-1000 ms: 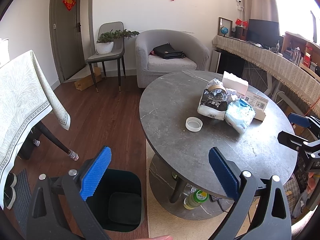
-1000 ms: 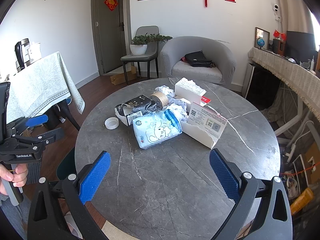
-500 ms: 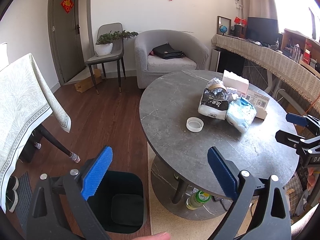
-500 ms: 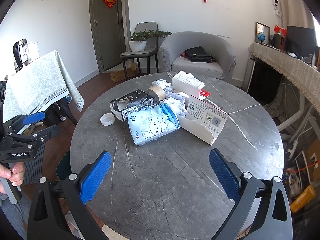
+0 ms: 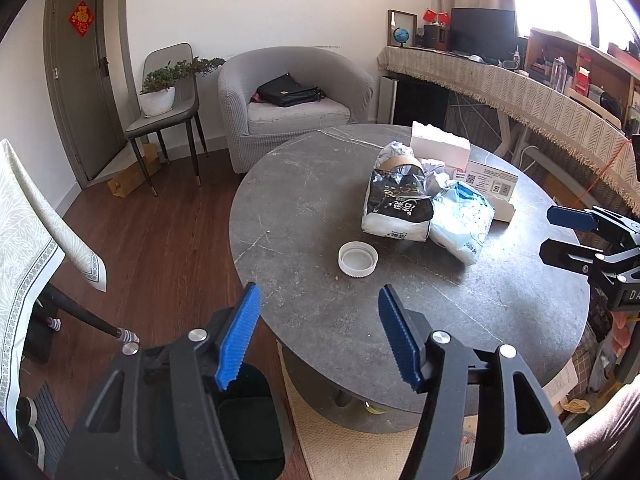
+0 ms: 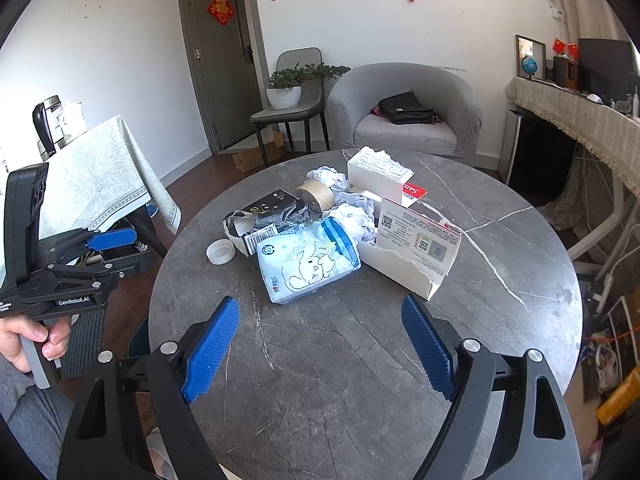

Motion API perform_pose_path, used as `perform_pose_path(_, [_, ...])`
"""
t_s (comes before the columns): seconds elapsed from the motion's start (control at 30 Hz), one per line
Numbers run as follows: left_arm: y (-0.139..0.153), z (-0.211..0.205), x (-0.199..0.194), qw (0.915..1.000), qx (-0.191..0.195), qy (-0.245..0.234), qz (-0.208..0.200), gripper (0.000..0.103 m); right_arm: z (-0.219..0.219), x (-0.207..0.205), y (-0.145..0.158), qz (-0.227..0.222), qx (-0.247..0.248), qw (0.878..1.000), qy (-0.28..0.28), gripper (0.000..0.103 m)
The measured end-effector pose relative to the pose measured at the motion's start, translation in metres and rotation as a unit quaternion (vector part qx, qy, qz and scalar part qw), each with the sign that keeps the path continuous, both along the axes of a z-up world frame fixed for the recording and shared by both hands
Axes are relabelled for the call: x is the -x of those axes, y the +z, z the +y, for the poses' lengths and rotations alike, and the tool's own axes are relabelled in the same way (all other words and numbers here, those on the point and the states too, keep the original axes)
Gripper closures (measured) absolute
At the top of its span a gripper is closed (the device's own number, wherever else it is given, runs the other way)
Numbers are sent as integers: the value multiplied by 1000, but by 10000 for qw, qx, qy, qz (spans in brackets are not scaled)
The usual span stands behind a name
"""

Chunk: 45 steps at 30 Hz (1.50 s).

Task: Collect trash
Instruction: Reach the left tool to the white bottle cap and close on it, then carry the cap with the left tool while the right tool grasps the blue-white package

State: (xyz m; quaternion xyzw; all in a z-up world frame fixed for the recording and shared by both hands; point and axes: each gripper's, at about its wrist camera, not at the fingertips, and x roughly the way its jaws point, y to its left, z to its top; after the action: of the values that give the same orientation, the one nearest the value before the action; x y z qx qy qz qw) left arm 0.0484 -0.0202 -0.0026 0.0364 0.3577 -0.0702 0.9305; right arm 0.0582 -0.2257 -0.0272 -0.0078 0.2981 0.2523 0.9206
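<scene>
On the round table: trash sits in 1 heap on the grey round table, well clear of both grippers and toward the far side.
Heap: a black-and-white bag, a light-blue printed bag, a torn white carton, a white box, a tape roll and crumpled paper lie touching or overlapping.
Cap: a white bottle cap lies alone, just near-left of the heap.
Bin: a dark bin stands on the floor left of the table, below the left gripper.
Left gripper: jaws have just been closing to roughly half open; nothing sits between the pads, and the cap lies just beyond them.
Right gripper: jaws have just been closing a little yet stand wide; nothing held, with the light-blue bag just ahead.
Risk, cap: it is low and flat, so pads may scrape the stone, skid it away or flip it off the edge.
Risk, bags: soft film may slip from a shallow pinch, and pulling 1 could drag its neighbours.
Risk, carton: its open, torn side may crush or tip.
Risk, bin: it sits low and partly behind the fingers, so a release could miss it.
</scene>
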Motion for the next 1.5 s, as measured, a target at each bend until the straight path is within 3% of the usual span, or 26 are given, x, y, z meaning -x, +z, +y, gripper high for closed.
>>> perform_pose_path(0.3, [-22, -24, -31, 9980, -151, -533, 290, 46, 3, -6, -7, 207, 57, 9996, 188, 39])
perform_pose_path(0.37, [-29, -24, -39, 9980, -139, -488, 373, 52, 4, -8, -8, 250, 67, 9994, 219, 42])
perform_pose_path(0.47, [-34, -21, -48, 9978, -1, -465, 462, 52, 6, -12, -10, 310, 81, 9991, 262, 42])
perform_pose_path(0.63, [-35, -25, -58, 9978, -80, -490, 443, 52, 12, -16, -13, 341, 238, 9986, 326, 42])
perform_pose_path(0.73, [-36, -21, -66, 9981, 9, -395, 463, 52, 19, -17, -11, 288, 456, 9977, 400, 37])
perform_pose_path(0.77, [-35, -20, -67, 9982, 20, -376, 466, 53, 22, -17, -11, 239, 507, 9975, 438, 30])
perform_pose_path(0.9, [-35, -19, -71, 9984, 49, -333, 449, 70, 34, -21, -12, 132, 709, 9959, 547, 20])
perform_pose_path(1.5, [-20, 1, -39, 9952, 894, 40, 404, 70, 71, -38, -16, -172, 1757, 9839, 286, 17])
